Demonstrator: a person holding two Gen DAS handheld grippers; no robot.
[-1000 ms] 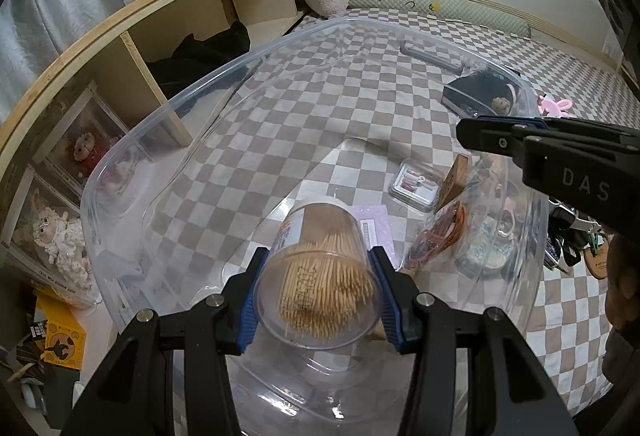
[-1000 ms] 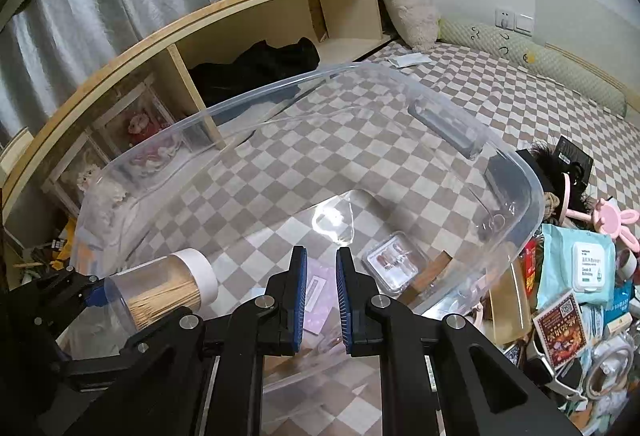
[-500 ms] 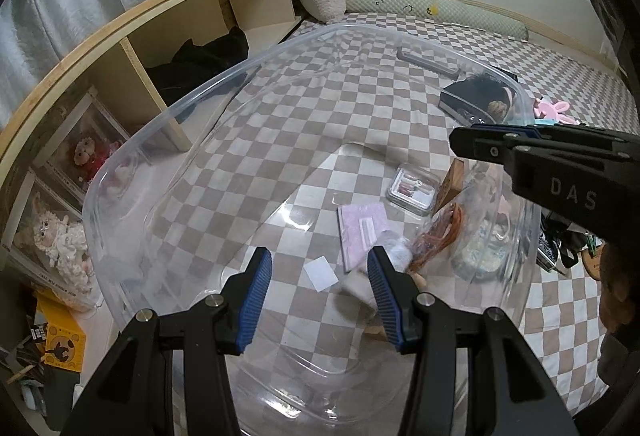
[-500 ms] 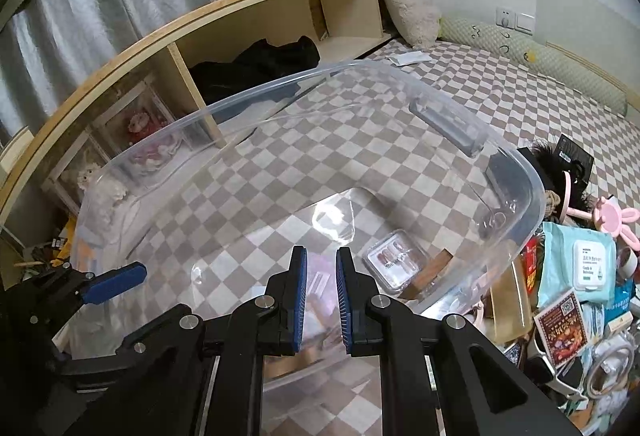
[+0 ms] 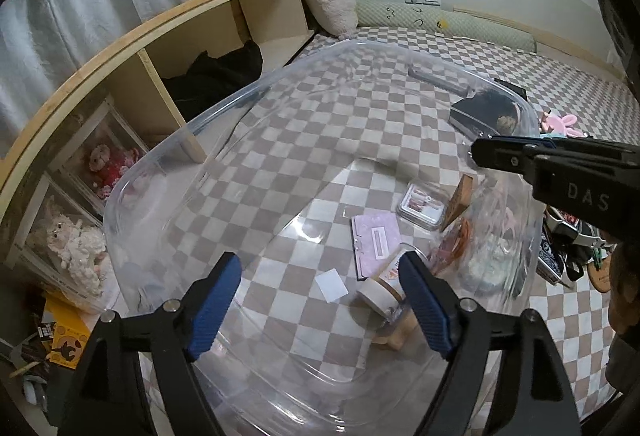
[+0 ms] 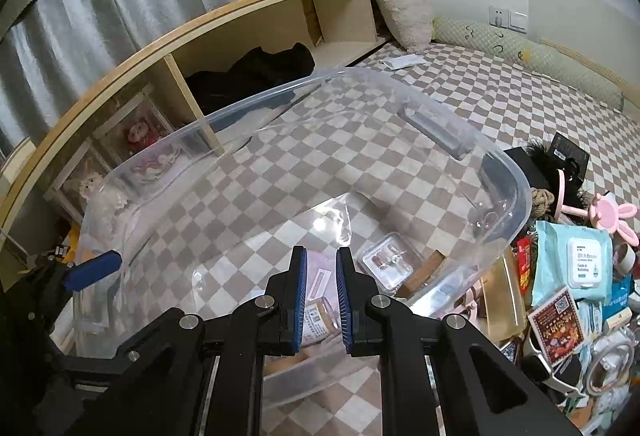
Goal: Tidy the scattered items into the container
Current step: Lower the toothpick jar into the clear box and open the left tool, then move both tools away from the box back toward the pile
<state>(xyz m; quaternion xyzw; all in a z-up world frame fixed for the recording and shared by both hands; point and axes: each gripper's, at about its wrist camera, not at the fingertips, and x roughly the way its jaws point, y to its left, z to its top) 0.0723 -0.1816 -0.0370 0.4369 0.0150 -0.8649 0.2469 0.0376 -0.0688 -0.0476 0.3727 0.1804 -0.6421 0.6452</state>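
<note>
Container: large clear plastic tub (image 5: 192,124), rounded corners, moulded grip on far wall; sits on checked bedding; both grippers over it
Jar: clear cylindrical toothpick jar with white lid (image 5: 386,286), on its side on tub floor, near right front; label printed, unreadable
Other contents: pale pink flat packet (image 5: 376,242) beside jar; small clear lidded case (image 6: 386,262); white card (image 5: 331,279)
Left gripper (image 5: 320,300): blue-padded jaws spread wide, empty; above tub floor, right pad just over jar
Right gripper (image 6: 322,300): narrow gap between pads, nothing held; "DAS" on body in left view
Outside tub: light-blue wipes pack (image 6: 576,260), white label, text too small; pink bunny-shaped item (image 6: 612,212)
</note>
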